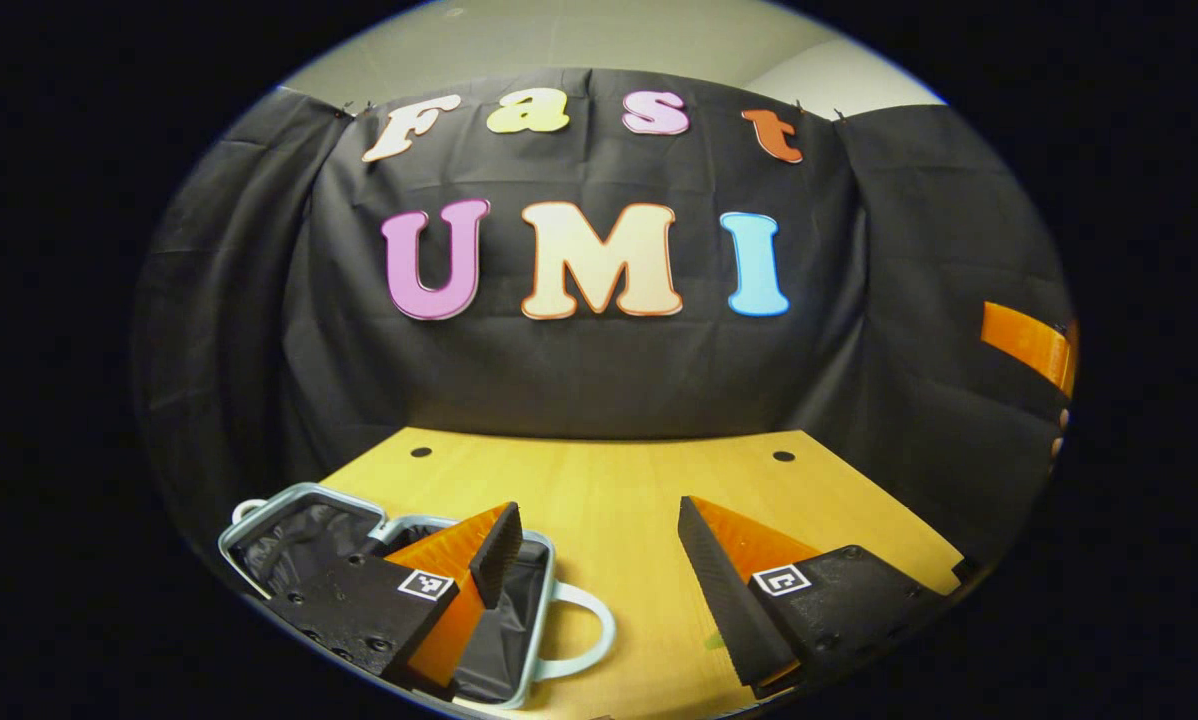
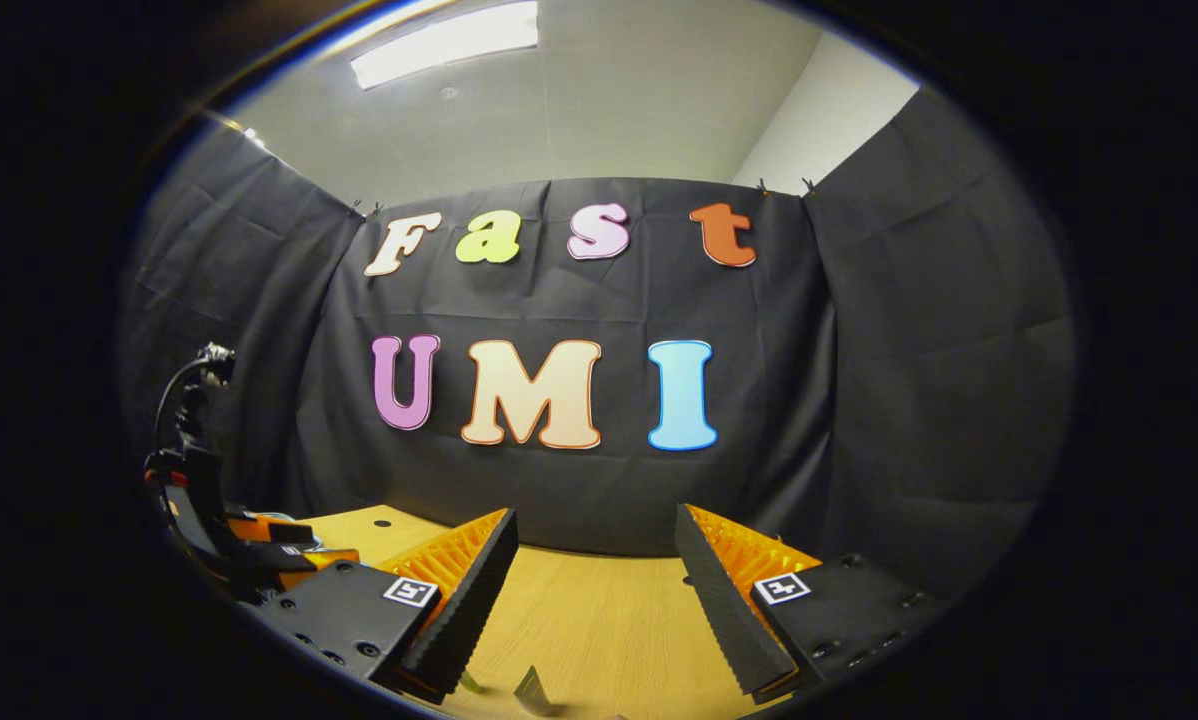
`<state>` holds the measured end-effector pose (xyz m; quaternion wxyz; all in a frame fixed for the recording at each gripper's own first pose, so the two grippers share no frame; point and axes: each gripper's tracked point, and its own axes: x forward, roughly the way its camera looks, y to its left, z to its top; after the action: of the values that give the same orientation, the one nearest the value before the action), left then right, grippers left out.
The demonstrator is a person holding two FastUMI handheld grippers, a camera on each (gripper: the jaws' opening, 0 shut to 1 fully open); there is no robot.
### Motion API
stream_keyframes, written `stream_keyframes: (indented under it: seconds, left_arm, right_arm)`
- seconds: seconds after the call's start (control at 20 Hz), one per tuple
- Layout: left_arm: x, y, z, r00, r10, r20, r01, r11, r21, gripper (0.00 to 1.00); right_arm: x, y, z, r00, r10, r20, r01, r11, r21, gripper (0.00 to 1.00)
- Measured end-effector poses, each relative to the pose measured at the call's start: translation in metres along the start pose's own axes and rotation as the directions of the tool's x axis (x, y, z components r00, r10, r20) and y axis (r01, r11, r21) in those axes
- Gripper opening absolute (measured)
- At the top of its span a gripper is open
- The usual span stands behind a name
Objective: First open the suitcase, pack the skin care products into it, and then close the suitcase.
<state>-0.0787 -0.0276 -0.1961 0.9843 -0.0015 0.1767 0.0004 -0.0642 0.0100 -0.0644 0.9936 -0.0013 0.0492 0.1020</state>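
Jaws, left: left gripper (image 1: 599, 560) spread wide, nothing betw. the fingers (image 1: 499, 555); both fingers plain in left gripper view.
Jaws, right: right gripper (image 2: 594, 580) also spread wide, nothing held; gap betw. fingers shows bare tabletop.
Suitcase: suitcase (image 1: 534, 640) lies open at lower left of left gripper view, on the table (image 1: 609, 500). Pale grey-blue shell, dark lining inside, two halves side by side. Loop handle on its right edge, smaller loop at far left corner.
Left finger vs. case: left finger of left gripper overlaps the open case in the view, tip over the lining; touching or hovering above it, can't tell.
Right finger, left gripper: over bare wood, apart from the case.
Inside case: lining looks dark & crumpled; contents can't be made out.
Table: light wood top, two small dark holes near the far edge, runs up to the black cloth wall (image 1: 599, 380).
Right gripper pos.: over the table, aimed at the back wall; ceiling light panel (image 2: 449, 40) up top in right gripper view.
Other gripper: left gripper seen at far left of right gripper view, w/ a cable looping up from it. In left gripper view, part of the right gripper at far right edge, w/ fingertips of a hand (image 1: 1059, 430) just below.
Small bits: a couple of thin, pale items at the bottom edge betw. right gripper's fingers, on the table; too small to tell what.
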Motion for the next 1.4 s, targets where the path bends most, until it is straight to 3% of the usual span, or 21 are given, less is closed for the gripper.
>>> stream_keyframes:
  seconds: [0.4, 0.45, 0.55, 1.05, 1.2, 1.25, 1.3, 1.35, 1.4]
  left_arm:
    - [0.01, -0.064, -0.063, 0.985, -0.135, -0.106, 0.135, 0.991, -0.006, 0.92]
    - [0.012, -0.071, -0.071, 0.982, -0.147, -0.117, 0.147, 0.989, -0.005, 0.87]
    - [0.016, -0.08, -0.084, 0.976, -0.159, -0.145, 0.162, 0.987, 0.004, 0.79]
    - [0.027, -0.108, -0.167, 0.933, -0.194, -0.303, 0.206, 0.979, 0.008, 0.74]
    - [0.033, -0.107, -0.181, 0.925, -0.183, -0.333, 0.197, 0.98, 0.01, 0.54]
    - [0.034, -0.107, -0.185, 0.924, -0.179, -0.339, 0.194, 0.981, 0.009, 0.37]
    - [0.033, -0.106, -0.186, 0.922, -0.172, -0.346, 0.187, 0.982, 0.009, 0.27]
    - [0.035, -0.107, -0.188, 0.92, -0.178, -0.349, 0.191, 0.982, 0.003, 0.19]
    - [0.036, -0.109, -0.186, 0.917, -0.195, -0.347, 0.204, 0.979, -0.01, 0.18]
  right_arm:
    - [-0.006, -0.005, -0.021, 0.998, 0.012, -0.065, -0.015, 0.999, -0.047, 0.99]
    - [-0.007, -0.009, -0.022, 0.998, 0.007, -0.067, -0.01, 0.999, -0.054, 0.99]
    - [-0.008, -0.017, -0.022, 0.997, -0.006, -0.074, 0.001, 0.998, -0.063, 0.99]
    - [-0.019, -0.035, -0.035, 0.993, -0.038, -0.113, 0.024, 0.991, -0.128, 0.99]
    - [-0.024, -0.033, -0.038, 0.992, -0.033, -0.118, 0.015, 0.989, -0.144, 0.99]
    - [-0.024, -0.032, -0.038, 0.992, -0.028, -0.12, 0.011, 0.989, -0.148, 0.99]
    - [-0.025, -0.03, -0.039, 0.992, -0.025, -0.12, 0.006, 0.989, -0.15, 0.99]
    - [-0.025, -0.028, -0.039, 0.993, -0.02, -0.12, 0.002, 0.989, -0.15, 0.99]
    - [-0.026, -0.026, -0.041, 0.993, -0.014, -0.121, -0.004, 0.989, -0.147, 0.99]
